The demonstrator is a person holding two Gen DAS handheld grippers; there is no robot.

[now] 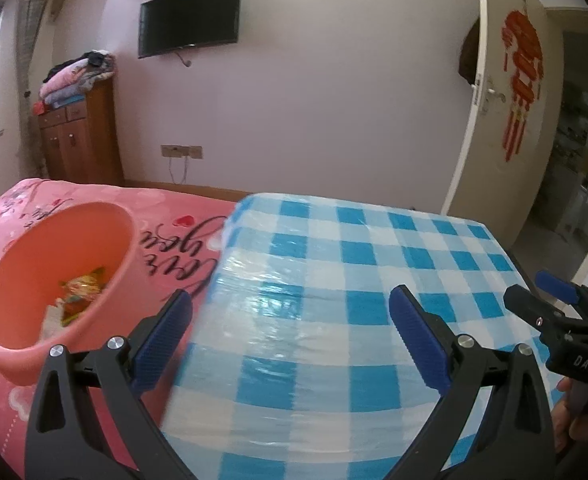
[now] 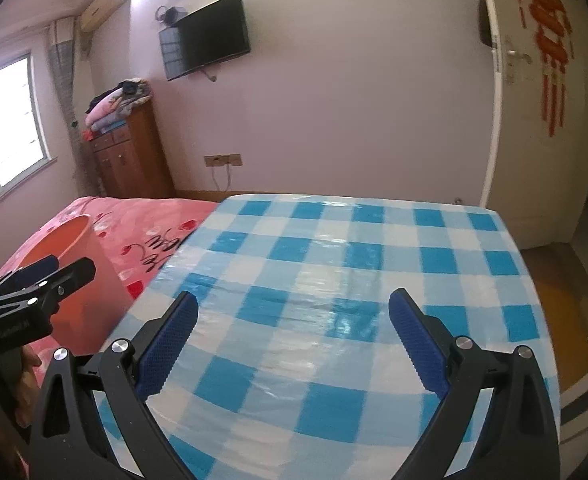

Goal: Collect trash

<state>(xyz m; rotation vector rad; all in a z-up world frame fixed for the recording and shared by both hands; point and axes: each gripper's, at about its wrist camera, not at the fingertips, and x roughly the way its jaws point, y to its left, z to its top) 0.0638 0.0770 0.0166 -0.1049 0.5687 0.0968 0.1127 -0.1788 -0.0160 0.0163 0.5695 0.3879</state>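
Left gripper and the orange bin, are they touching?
Apart. In the right wrist view the left gripper hangs in front of the orange bin, nothing between its open fingers.

An orange plastic bin (image 1: 54, 280) stands upright on the pink bedspread, at the left of the scene, just beside the left edge of the blue-and-white checked desk. Its round mouth is open and its smooth inner wall shows. At its bottom lies the collected trash (image 1: 80, 294): a crumpled yellow-and-green wrapper with a bit of red print, and a white scrap of paper or plastic just nearer and to the left of it.
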